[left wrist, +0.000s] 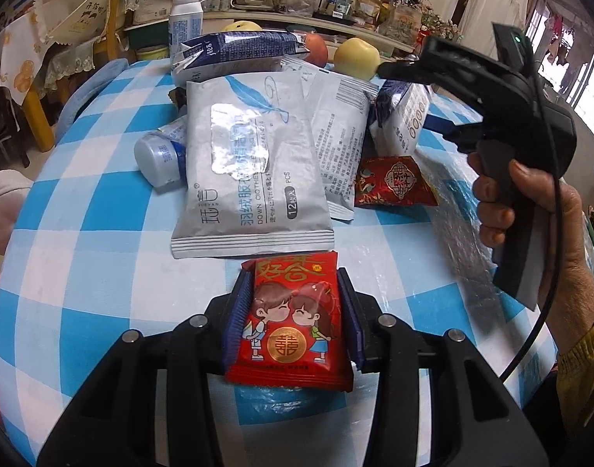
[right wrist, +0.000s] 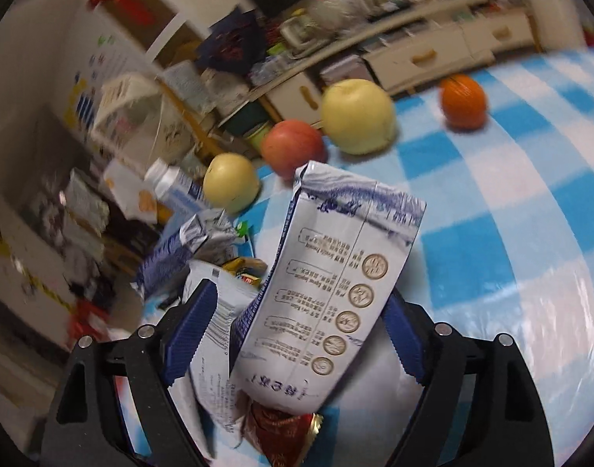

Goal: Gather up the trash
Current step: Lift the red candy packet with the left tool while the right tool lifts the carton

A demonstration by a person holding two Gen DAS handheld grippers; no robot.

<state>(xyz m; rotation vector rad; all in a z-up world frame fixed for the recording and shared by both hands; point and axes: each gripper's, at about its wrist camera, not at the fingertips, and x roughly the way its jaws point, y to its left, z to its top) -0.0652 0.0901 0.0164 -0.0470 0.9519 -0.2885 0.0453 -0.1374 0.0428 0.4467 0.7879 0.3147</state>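
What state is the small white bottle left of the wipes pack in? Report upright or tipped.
Tipped: the small white bottle lies on its side on the checked tablecloth, partly under the wipes pack.

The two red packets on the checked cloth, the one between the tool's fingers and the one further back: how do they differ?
The cartoon packet shows a kissing couple and large gold characters; the dark red packet carries an ornate gold medallion pattern. The cartoon packet sits flat between the left gripper fingers, fully in view; the dark red packet lies free, partly tucked under a milk carton. Both are small sealed red wrappers on the blue-and-white tablecloth.
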